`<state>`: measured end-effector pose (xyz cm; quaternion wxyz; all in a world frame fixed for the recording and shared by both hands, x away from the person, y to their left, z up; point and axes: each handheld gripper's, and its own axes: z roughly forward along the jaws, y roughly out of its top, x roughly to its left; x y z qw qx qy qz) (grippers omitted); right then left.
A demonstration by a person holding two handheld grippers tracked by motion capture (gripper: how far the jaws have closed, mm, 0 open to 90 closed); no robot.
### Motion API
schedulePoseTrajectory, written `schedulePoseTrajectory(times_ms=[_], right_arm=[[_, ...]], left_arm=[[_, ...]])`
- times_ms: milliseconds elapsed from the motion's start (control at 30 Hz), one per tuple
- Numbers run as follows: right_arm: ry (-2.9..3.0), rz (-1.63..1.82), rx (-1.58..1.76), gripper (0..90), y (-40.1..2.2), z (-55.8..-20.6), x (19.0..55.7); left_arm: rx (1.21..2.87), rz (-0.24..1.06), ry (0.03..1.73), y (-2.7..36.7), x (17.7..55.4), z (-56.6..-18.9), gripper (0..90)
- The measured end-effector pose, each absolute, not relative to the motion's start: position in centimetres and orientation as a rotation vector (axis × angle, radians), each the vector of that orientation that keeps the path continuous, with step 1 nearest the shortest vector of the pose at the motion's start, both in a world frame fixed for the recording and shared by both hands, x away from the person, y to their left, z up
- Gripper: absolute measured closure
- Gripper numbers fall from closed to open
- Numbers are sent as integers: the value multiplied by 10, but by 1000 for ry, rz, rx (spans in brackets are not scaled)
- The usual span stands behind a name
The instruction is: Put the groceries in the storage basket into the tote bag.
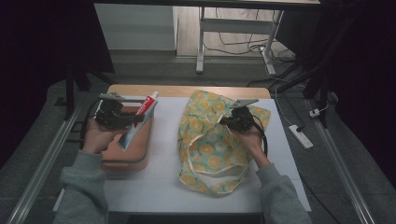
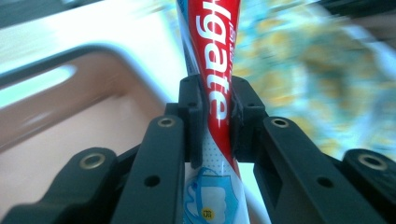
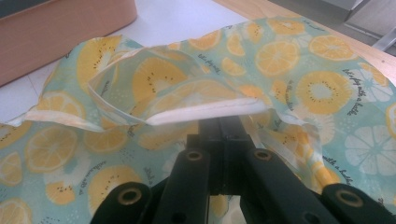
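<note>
Grey sleeves [image 1: 84, 186], white tabletop [image 1: 163, 177], grey floor [image 1: 154, 70]

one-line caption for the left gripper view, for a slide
Left gripper clamps a red toothpaste tube above a pink bin.

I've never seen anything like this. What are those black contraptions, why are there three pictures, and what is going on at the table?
No robot here: a person in grey sleeves holds a hand-operated black left gripper and right gripper. One picture comes from a fixed camera above; the other two come from cameras riding on each gripper, looking along its jaws. On the white table sit a salmon-pink plastic tub and a pale green cloth bag printed with orange slices. The left jaws are shut on a red and white toothpaste tube, held over the tub. The right jaws pinch the bag's rim, lifting it open.
</note>
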<state>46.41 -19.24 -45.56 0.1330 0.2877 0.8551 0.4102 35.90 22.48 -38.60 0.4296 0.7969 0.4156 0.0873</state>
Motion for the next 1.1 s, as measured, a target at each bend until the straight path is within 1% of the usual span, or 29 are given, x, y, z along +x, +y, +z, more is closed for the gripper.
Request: schedulePoseTrajectory(times_ms=[100, 267, 533, 667, 767, 967, 1100], right_arm=[[2478, 1194, 833, 897, -192, -455, 464], [2478, 1200, 832, 898, -191, -454, 463], [2478, 1215, 828, 898, -191, -453, 462], [2469, 1240, 828, 898, -192, -449, 461], [2460, 1258, 826, 898, -192, -446, 460], [2444, 1289, 806, 898, -193, -440, 456], [2437, 1299, 803, 898, -195, -437, 455]], left_arm=[[2009, 165, 949, 206, 354, -382, 767], [2059, 117, 856, 176, 351, -382, 768], [2129, 70, 768, 136, 351, -388, 769], [2181, 44, 717, 110, 354, -391, 769], [2216, 21, 686, 87, 359, -395, 769], [2353, -12, 669, 44, 374, -414, 769], [2409, -31, 690, 33, 381, -427, 768]])
